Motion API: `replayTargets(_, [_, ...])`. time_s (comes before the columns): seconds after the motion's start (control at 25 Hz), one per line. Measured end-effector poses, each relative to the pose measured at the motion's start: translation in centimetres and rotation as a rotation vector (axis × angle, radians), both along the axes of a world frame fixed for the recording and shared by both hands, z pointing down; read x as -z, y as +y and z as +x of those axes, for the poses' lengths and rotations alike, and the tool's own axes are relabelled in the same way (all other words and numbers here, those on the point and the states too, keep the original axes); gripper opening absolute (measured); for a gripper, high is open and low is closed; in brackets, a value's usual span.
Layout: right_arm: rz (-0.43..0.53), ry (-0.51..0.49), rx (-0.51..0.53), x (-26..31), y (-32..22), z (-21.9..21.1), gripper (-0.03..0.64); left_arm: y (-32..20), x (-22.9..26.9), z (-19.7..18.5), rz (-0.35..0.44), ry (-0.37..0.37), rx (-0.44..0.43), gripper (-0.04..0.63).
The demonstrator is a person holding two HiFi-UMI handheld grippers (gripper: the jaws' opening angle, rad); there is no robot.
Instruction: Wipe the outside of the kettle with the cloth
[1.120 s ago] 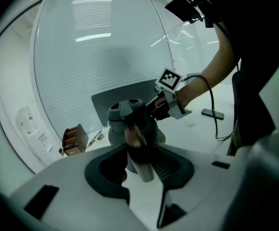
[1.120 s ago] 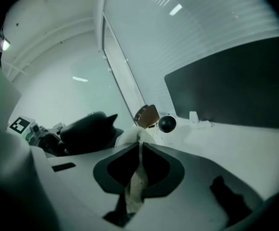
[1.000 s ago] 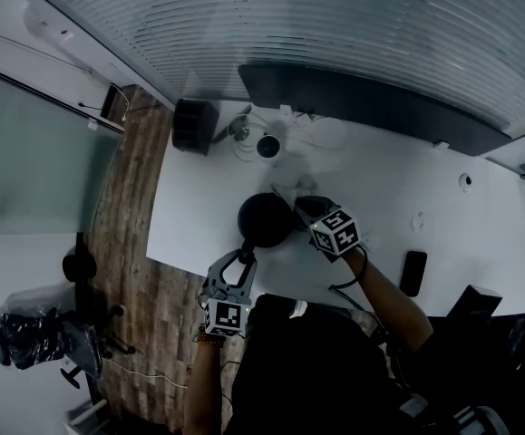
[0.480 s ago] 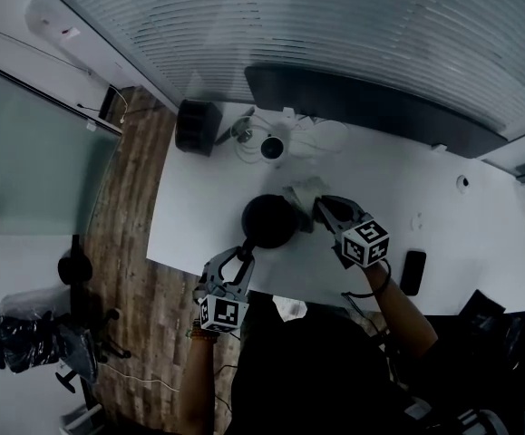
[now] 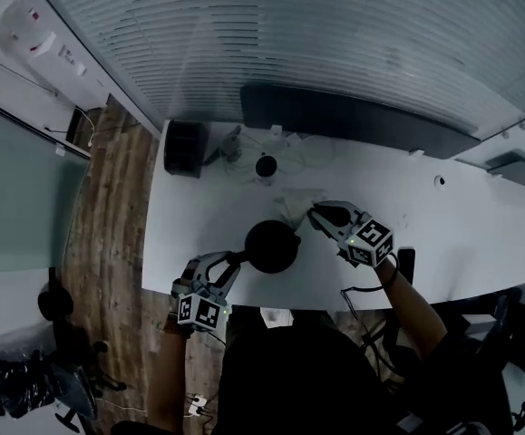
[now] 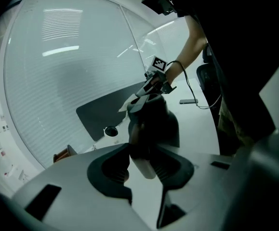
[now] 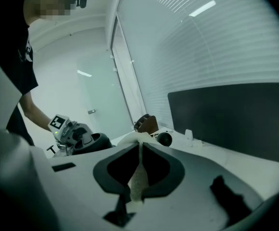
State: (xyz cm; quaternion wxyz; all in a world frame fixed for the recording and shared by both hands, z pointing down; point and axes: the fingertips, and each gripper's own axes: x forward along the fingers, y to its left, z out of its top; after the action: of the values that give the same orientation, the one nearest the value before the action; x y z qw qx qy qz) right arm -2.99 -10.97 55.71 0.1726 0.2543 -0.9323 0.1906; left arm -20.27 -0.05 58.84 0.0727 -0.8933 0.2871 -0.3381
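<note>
The left claw (image 5: 235, 259) was closed tight on the handle (image 6: 140, 150) of the black kettle (image 5: 271, 246), so the kettle body stood directly ahead of its tips, upright on the white table (image 5: 480, 234). The right claw (image 5: 315, 212) was closed too, with a thin fold of the pale cloth (image 5: 296, 204) pinched between its jaws. The rest of the cloth spread loose ahead of its tips. The kettle was just beside that claw, on its left, and the cloth lay close to the kettle wall. Whether it really touched the wall, I could not tell.

In my judgement the step in hand was a wiping stroke along the far side of the kettle. To do it well, the left claw needed to hold the handle firm, so that the kettle did not turn or slide. The right claw needed to press the loose part of the cloth, not its own hard tips, flat on the wall and drag it round the curve. The pinch was narrow, so a strong pull might draw the cloth out of the jaws; slow, light strokes looked safer.
</note>
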Motion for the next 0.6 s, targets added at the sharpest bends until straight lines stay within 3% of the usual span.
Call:
replayTargets(0.16, [-0.071,-0.075,0.064,-0.9,3.1,-2.2,0.025,-2.7,0.0,-0.1,0.014,-0.057,-0.124,0.13])
replayTargets(0.28, [-0.108,-0.103,0.069,-1.7,4.8,-3.4,0.025,-4.0,0.1,0.3,0.016,-0.085,-0.171,0.129])
replayTargets(0.6, [-0.216,-0.086,-0.06,-7.2,5.1,-2.0,0.025,-4.3,0.0,0.9,0.004,-0.098,-0.141,0.13])
